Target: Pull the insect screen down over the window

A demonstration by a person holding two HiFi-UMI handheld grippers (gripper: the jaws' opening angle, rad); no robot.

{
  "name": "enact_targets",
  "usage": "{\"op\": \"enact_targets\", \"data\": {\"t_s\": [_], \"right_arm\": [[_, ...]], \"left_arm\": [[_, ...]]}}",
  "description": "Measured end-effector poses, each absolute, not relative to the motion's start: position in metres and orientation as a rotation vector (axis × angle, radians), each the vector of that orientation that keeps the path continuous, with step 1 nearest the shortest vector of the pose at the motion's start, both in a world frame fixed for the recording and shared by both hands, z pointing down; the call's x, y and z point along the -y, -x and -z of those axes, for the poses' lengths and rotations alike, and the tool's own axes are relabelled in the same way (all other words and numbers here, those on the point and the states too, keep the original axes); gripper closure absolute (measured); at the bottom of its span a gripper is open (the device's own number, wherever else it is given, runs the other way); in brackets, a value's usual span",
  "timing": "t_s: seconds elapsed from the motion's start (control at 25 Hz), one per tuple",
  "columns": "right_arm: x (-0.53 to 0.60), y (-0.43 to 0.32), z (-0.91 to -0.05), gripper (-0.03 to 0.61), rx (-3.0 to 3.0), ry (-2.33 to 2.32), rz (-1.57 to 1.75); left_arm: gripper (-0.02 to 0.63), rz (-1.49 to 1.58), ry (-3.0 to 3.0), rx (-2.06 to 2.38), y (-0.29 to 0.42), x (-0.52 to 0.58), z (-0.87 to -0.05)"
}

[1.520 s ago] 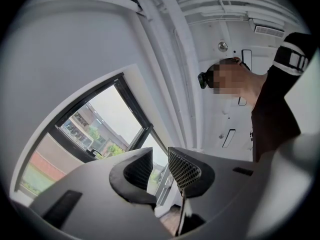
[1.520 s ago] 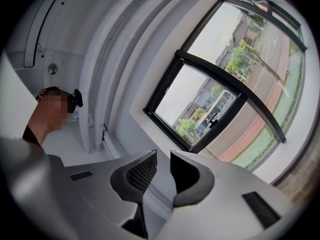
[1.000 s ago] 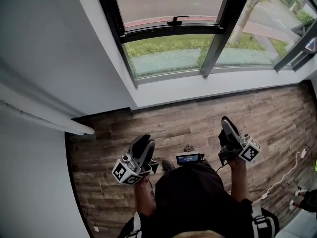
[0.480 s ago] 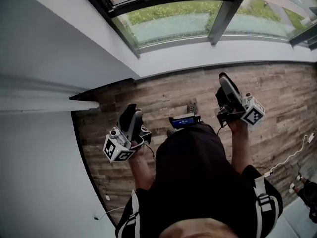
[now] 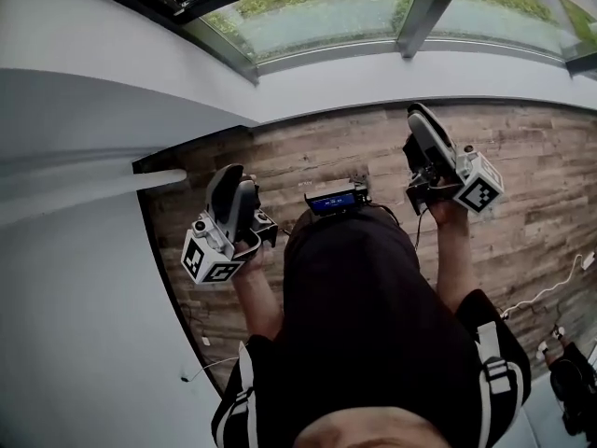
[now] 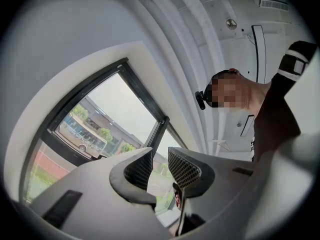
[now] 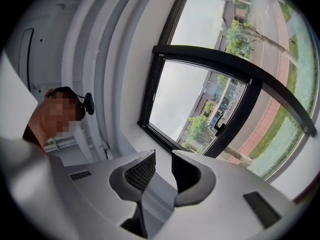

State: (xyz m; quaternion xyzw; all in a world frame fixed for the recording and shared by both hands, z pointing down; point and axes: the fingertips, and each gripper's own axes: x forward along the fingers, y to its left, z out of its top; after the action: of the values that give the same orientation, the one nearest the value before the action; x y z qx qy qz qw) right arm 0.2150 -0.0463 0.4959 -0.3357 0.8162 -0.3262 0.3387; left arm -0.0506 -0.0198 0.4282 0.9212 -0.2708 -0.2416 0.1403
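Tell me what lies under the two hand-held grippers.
Wood-plank floor shows below the left hand-held gripper and the right hand-held gripper. The person's torso hides the floor between and behind them.

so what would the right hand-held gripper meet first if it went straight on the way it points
Most likely the window, near the left edge of its frame. Nothing shows between the right hand-held gripper and it, though depth is unclear.

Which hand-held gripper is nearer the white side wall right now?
The left hand-held gripper, beside the side wall; the right hand-held gripper is beyond the person's body.
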Motion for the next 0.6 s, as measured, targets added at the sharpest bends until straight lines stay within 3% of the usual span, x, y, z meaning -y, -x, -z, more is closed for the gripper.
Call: {"op": "enact_targets", "data": {"t_s": [0.6], "right_arm": [[0.134,-0.227,-0.451,0.495,-2.171,0.809,0.679]], "left_arm": [[0.511,0.688,-2.659,0.707,0.016,0.101,-0.444]]}}
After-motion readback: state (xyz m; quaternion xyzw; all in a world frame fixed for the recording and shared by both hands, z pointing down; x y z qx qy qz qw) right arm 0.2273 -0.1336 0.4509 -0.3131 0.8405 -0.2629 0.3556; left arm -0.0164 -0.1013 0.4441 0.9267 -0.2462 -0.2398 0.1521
